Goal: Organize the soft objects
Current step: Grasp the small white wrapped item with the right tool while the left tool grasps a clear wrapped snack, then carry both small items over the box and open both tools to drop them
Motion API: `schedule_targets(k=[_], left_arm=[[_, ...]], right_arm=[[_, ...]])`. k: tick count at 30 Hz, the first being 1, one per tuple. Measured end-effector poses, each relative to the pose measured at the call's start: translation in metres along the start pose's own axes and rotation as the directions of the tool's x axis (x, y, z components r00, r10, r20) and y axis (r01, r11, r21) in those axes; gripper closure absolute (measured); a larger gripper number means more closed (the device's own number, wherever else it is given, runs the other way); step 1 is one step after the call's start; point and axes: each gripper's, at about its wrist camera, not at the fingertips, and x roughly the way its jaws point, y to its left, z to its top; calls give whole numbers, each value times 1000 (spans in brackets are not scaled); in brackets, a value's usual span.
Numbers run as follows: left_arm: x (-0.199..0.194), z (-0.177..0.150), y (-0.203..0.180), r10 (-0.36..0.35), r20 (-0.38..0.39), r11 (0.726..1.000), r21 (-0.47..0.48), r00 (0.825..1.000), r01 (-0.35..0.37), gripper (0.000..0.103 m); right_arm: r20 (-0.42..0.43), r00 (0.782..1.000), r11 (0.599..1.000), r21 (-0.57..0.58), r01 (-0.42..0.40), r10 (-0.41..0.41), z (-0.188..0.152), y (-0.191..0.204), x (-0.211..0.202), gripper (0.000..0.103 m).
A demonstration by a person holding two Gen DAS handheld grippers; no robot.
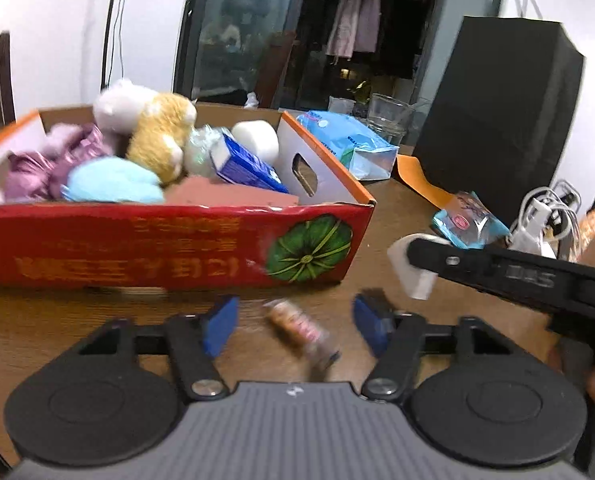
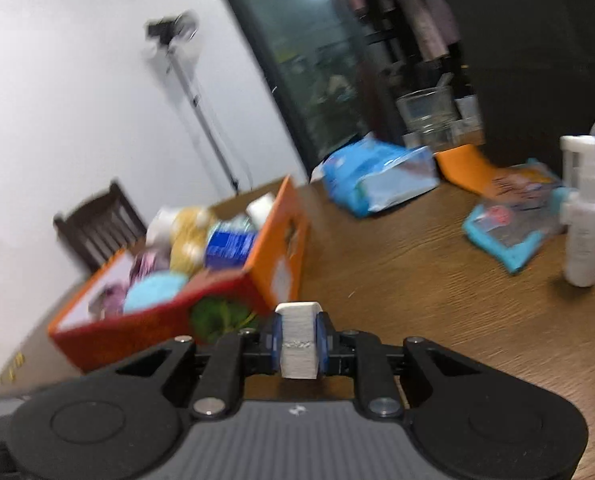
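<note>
A red and orange cardboard box (image 1: 169,248) stands on the wooden table, filled with plush toys (image 1: 157,132), a light blue soft item (image 1: 109,180), pink cloth and a blue carton. My left gripper (image 1: 293,324) is open just in front of the box, with a small wrapped packet (image 1: 297,328) lying on the table between its fingers. My right gripper (image 2: 298,340) is shut on a white sponge block (image 2: 297,340), held above the table right of the box (image 2: 233,292). The sponge block also shows in the left wrist view (image 1: 411,268).
A blue wipes pack (image 1: 349,144), a glass (image 1: 385,116), an orange envelope (image 1: 417,180), a small blue packet (image 1: 469,220) and white cables lie on the table's right. A black box (image 1: 497,128) stands behind. A white pump bottle (image 2: 585,216) stands at right.
</note>
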Motion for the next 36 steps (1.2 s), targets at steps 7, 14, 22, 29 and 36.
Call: schedule_targets(k=[7, 14, 22, 29, 36], left_arm=[[14, -7, -2, -24, -7, 999, 38, 1000, 24, 85], [14, -7, 5, -61, -8, 998, 1, 998, 61, 88], [11, -6, 2, -75, -2, 997, 15, 997, 75, 89], [-63, -13, 11, -36, 104, 998, 49, 994, 31, 89], [-161, -41, 52, 25, 162, 999, -25, 986, -21, 89]], right_arm=[[-27, 999, 999, -9, -33, 33, -6, 5, 7, 86], [-75, 996, 999, -3, -49, 49, -7, 1, 13, 86], [-79, 997, 999, -22, -27, 25, -9, 1, 15, 86], [-38, 999, 997, -79, -1, -2, -14, 17, -1, 86], [-15, 993, 991, -64, -119, 119, -51, 54, -72, 86]])
